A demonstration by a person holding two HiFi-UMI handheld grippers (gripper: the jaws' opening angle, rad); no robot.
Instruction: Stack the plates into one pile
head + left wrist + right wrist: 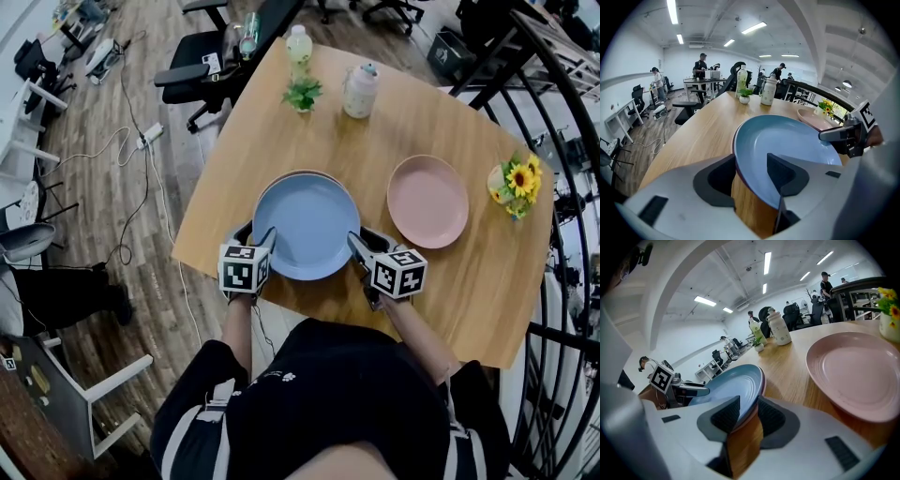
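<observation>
A blue plate [307, 225] rests on a second plate whose purple rim shows just beneath it, near the table's front edge. My left gripper [258, 234] holds the pair's left rim and my right gripper [361, 246] holds the right rim. In the left gripper view the blue plate [787, 140] runs between the jaws of the left gripper [752, 176]. The right gripper view shows the right gripper [749, 416] clamped on the blue plate [726, 385] and the rim under it. A pink plate [427, 201] lies alone on the table to the right.
At the table's far side stand a green-capped bottle [298, 44], a small potted plant [302, 94] and a white jar [360, 90]. A sunflower vase [514, 183] sits by the right edge. Black railing [553, 281] curves along the right; office chairs [192, 70] stand far left.
</observation>
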